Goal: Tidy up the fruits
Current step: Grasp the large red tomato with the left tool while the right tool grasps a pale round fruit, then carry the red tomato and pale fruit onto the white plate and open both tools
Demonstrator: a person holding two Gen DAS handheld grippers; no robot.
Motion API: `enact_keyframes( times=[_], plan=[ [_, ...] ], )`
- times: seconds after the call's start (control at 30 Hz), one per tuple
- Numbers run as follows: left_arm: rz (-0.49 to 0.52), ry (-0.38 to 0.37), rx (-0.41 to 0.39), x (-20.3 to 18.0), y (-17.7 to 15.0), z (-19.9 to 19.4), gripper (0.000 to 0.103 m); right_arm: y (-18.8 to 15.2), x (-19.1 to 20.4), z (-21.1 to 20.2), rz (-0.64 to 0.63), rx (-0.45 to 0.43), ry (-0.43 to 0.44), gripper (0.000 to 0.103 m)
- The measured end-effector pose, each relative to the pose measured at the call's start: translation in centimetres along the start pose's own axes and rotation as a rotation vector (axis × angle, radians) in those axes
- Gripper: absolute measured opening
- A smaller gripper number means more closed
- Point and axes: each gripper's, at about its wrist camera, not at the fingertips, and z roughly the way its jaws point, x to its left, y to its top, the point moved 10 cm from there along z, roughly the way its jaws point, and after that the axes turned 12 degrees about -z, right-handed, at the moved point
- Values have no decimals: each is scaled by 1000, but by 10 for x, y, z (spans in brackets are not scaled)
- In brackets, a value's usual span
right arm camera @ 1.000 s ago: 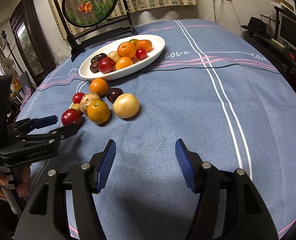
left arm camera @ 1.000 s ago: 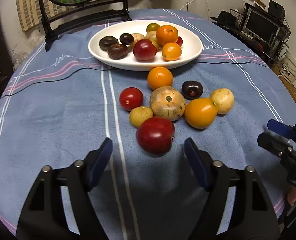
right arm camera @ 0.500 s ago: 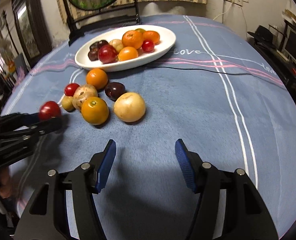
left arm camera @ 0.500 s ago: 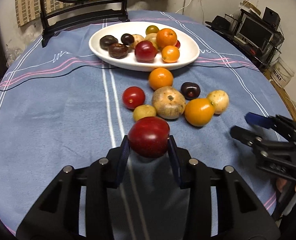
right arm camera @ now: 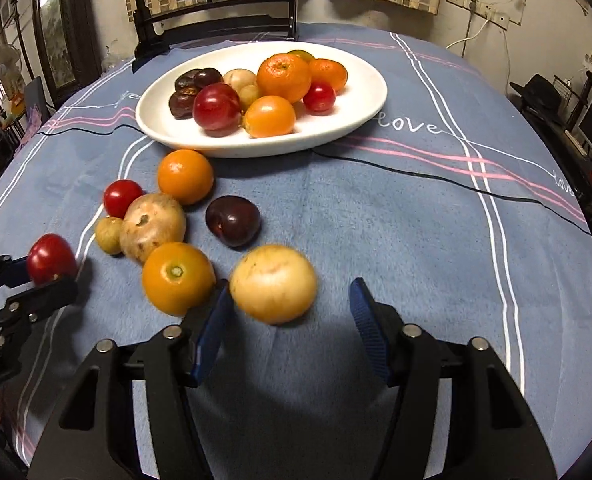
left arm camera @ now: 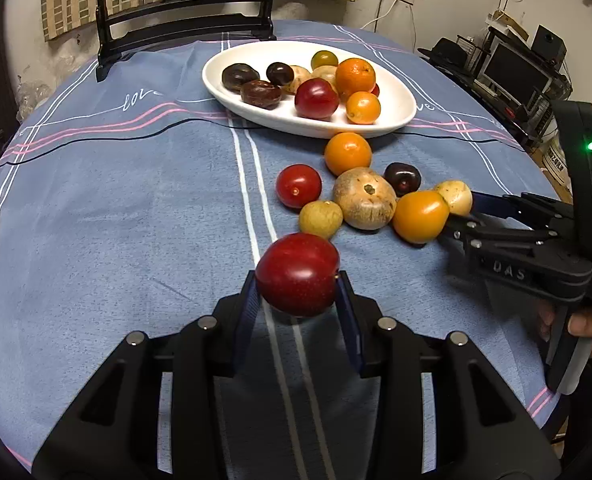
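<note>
Left tongs (left arm camera: 298, 294) pitched steeply down, clamped on the red plum (left arm camera: 297, 274), which I see just above the tabletop (left arm camera: 116, 208). Right tongs (right arm camera: 288, 320) angled down too, jaws closing around the pale yellow fruit (right arm camera: 273, 283); left pad touching, right pad clear.

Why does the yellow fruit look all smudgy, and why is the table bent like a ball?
In the right wrist view the pale yellow fruit is smeared by motion blur. The red plum in the left wrist view looks sharp. Both views use fisheye lenses, so the tablecloth bulges and the corners go dark.
</note>
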Motion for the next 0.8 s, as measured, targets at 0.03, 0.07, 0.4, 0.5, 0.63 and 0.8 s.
enact_keyframes(
  times=[0.03, 0.07, 0.4, 0.5, 0.63, 0.8],
  plan=[
    [-2, 1, 0, 1, 0, 0, 39, 1, 2, -1, -2, -3, 10, 41],
    [-3, 1, 0, 1, 1, 0, 39, 2, 4, -2, -9, -4, 17, 39],
    [17, 8, -34, 3, 11, -14, 39, -8, -15, -31, 76, -56, 11, 39],
    [23, 7, -57, 2, 21, -21, 39, -4, -25, -48, 92, -96, 7, 39],
    [39, 1, -80, -5, 36, -29, 39, 8, -28, -63, 93, -144, 17, 39],
    [71, 6, -111, -17, 66, -33, 39, 40, -21, -68, 64, -193, 37, 39]
  ],
)
